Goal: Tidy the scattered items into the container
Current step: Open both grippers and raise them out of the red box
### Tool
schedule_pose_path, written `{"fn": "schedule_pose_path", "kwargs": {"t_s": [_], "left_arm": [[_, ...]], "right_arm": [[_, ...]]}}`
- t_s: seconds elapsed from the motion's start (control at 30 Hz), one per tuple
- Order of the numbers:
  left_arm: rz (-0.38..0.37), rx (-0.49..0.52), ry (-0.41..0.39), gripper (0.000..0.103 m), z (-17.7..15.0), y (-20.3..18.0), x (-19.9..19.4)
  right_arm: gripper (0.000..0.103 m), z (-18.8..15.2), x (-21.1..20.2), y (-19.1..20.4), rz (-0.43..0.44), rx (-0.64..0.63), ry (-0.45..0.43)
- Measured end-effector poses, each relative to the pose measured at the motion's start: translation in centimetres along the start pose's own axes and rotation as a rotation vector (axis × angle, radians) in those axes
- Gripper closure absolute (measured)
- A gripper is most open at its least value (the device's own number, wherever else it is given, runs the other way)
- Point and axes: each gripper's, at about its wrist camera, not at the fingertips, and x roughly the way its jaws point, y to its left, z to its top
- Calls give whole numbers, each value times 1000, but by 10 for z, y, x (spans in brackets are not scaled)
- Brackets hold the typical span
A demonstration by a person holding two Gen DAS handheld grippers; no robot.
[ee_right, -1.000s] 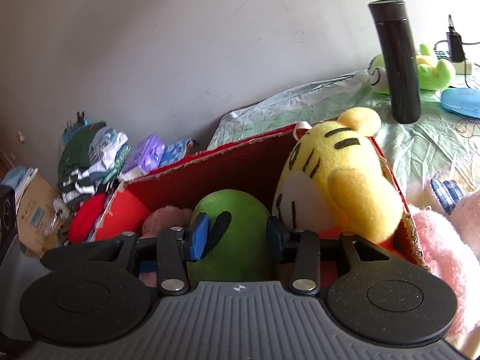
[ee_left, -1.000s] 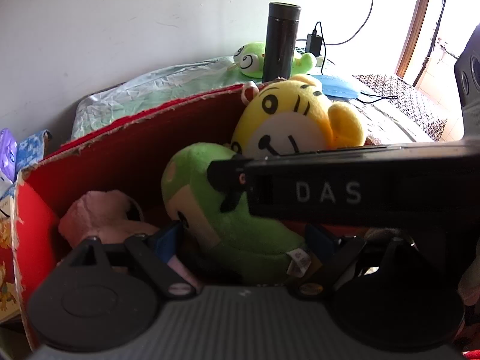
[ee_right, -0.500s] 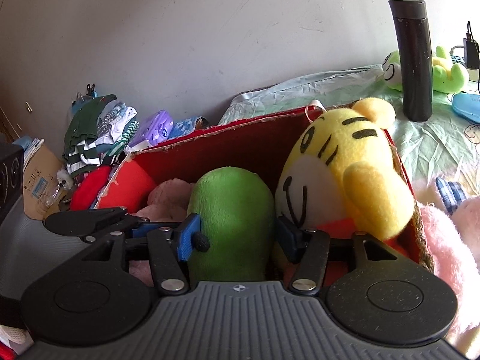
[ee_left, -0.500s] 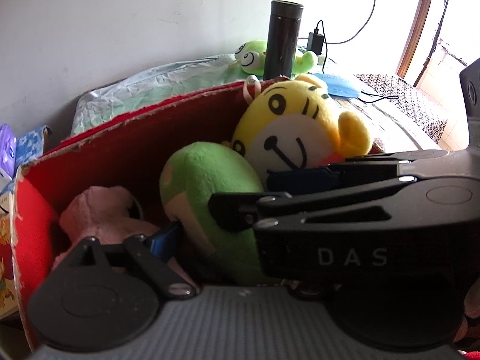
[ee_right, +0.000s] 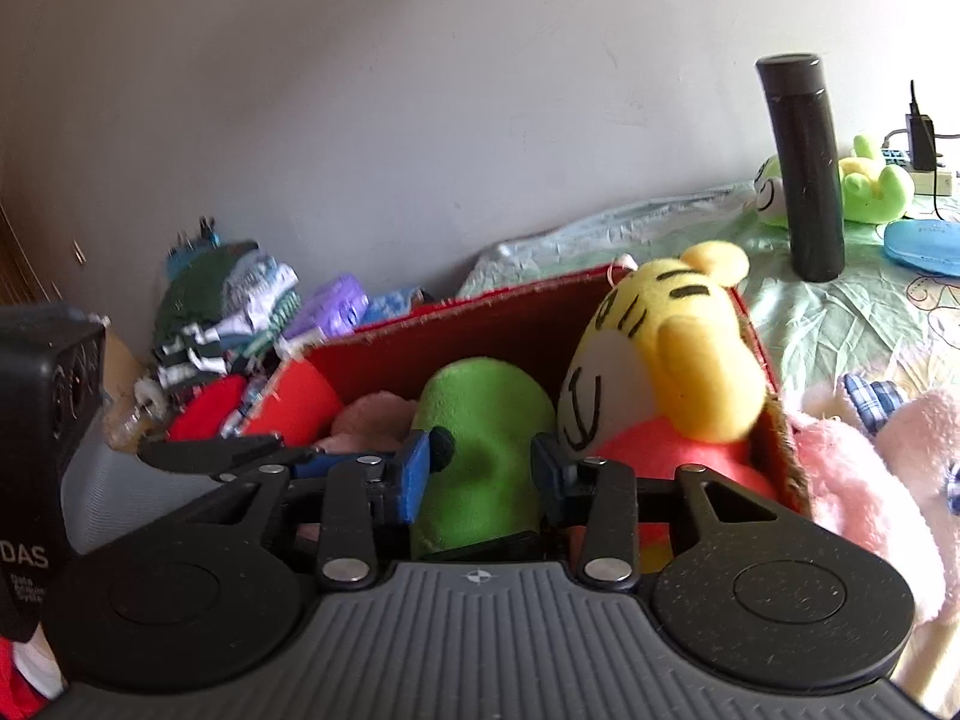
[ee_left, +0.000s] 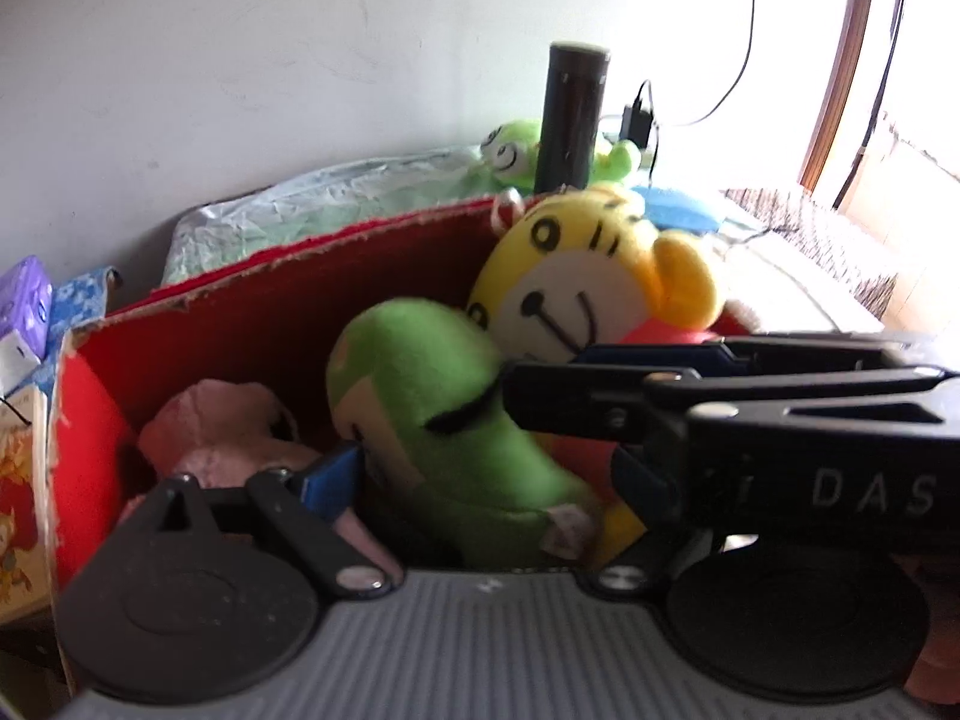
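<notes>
The right gripper (ee_right: 480,474) is closing its jaws around the green plush toy (ee_right: 480,450), which sits in the red box (ee_left: 288,312). The left gripper (ee_left: 486,483) stays wide open and holds nothing. I think the green toy is being tucked in; next, let go gently.

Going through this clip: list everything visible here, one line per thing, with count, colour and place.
box: 1, red, centre
green plush: 1, in box, between right jaws
tiger plush: 1, yellow, box's right end
pink plush: 1, box's left end
flask: 1, black, upright on bedsheet
frog plush: 1, green, behind flask
blue case: 1, beside frog
clothes pile: left of box
fluffy pink toys: right of box
left gripper: open
right gripper: closing
</notes>
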Motion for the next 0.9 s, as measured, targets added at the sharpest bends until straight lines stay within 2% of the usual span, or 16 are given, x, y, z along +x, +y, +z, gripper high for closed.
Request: {"fn": "schedule_pose_path", "kwargs": {"t_s": [0.1, 0.33, 0.57, 0.7, 0.9], "left_arm": [[-6, 10, -43, 13, -1, -2, -14], [-22, -51, -37, 15, -9, 2, -26], [12, -27, -62, 12, -18, -6, -39], [-4, -32, -99, 10, -18, -13, -48], [15, 12, -183, 12, -9, -38, -61]], "right_arm": [[62, -1, -9, -2, 14, 17, -26], [63, -9, -25, -3, 49, 55, -61], [62, -23, -36, -15, 77, 173, -44], [62, -26, -59, -22, 75, 191, -94], [63, -30, -90, -49, 55, 267, -168]]}}
